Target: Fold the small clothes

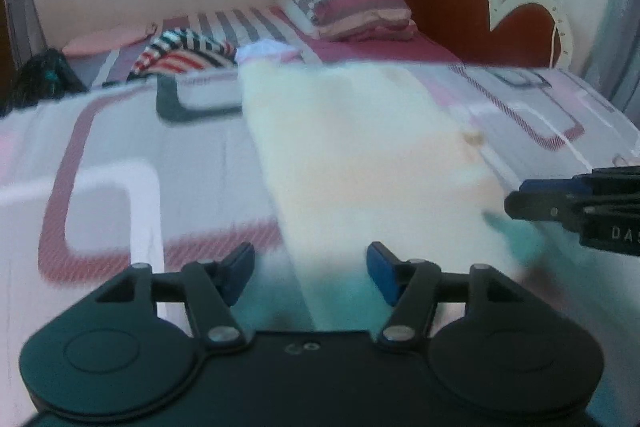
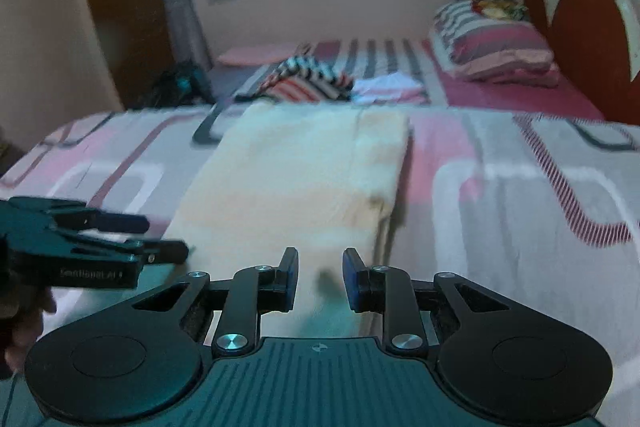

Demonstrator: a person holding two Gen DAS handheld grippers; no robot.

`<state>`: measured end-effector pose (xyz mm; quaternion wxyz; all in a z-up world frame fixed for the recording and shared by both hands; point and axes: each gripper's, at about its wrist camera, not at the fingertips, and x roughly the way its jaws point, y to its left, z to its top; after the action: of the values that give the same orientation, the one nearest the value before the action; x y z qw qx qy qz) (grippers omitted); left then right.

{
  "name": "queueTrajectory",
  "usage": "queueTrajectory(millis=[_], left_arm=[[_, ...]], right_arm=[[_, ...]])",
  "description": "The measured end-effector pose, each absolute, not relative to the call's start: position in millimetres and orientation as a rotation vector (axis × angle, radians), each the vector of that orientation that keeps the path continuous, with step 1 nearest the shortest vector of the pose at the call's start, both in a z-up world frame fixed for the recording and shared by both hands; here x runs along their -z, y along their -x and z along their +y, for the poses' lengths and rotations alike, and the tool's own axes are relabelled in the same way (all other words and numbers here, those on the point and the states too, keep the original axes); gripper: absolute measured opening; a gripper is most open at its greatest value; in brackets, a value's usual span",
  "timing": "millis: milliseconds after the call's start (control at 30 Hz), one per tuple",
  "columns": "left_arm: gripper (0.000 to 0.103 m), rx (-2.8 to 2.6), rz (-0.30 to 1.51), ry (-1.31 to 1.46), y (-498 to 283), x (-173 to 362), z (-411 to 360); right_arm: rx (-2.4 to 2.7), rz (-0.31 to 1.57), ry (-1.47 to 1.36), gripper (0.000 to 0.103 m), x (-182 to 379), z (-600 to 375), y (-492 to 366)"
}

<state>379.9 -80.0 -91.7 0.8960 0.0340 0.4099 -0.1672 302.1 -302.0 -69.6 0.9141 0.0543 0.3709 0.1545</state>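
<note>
Cream cloth lies flat on the patterned bed in the left wrist view, ahead of the left gripper, whose jaws are spread wide and empty. From the right wrist, the right gripper hangs over the cloth's near edge, jaws parted, grasping nothing.

White letters "DA" on right hand-held gripper, blurred unreadable white lettering on left hand-held gripper

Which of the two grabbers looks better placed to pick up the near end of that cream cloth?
Probably the right gripper: its open fingers straddle the cream cloth near edge. The left gripper, open too, sits at its left border.
</note>
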Motion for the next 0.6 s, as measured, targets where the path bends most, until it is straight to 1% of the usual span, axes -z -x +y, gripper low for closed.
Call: queueTrajectory(millis=[33, 100, 200, 233, 267, 400, 500, 600], left_arm=[[0.061, 0.349, 0.874, -0.086, -376.5, 98.2, -81.9], [0.062, 0.349, 0.867, -0.076, -372.4, 101.7, -81.3], [0.065, 0.318, 0.866, -0.101, -374.8, 92.2, -82.7], [0.068, 0.307, 0.857, -0.126, -374.9, 89.8, -84.1], [0.069, 0.304, 0.854, -0.141, -374.5, 88.3, -85.6], [0.069, 0.309, 0.843, -0.142, -372.9, 82.3, -83.9], [0.065, 0.312, 0.835, -0.150, -372.9, 81.2, -86.8], [0.067, 0.315, 0.833, -0.145, -375.6, 80.8, -88.9]], right_arm=[[-0.319, 0.794, -0.092, 0.025, 73.3, -297.5, -297.9], [-0.281, 0.889, -0.041, 0.025, 94.6, -293.1, -299.1], [-0.261, 0.870, -0.119, 0.025, 85.0, -297.8, -296.7], [-0.264, 0.850, -0.162, 0.025, 79.7, -301.5, -295.5], [-0.260, 0.835, -0.191, 0.026, 76.7, -305.0, -295.2], [-0.229, 0.819, -0.255, 0.026, 69.8, -316.2, -297.1], [-0.217, 0.830, -0.294, 0.026, 69.6, -322.8, -299.3], [-0.212, 0.844, -0.287, 0.026, 73.4, -322.9, -298.3]])
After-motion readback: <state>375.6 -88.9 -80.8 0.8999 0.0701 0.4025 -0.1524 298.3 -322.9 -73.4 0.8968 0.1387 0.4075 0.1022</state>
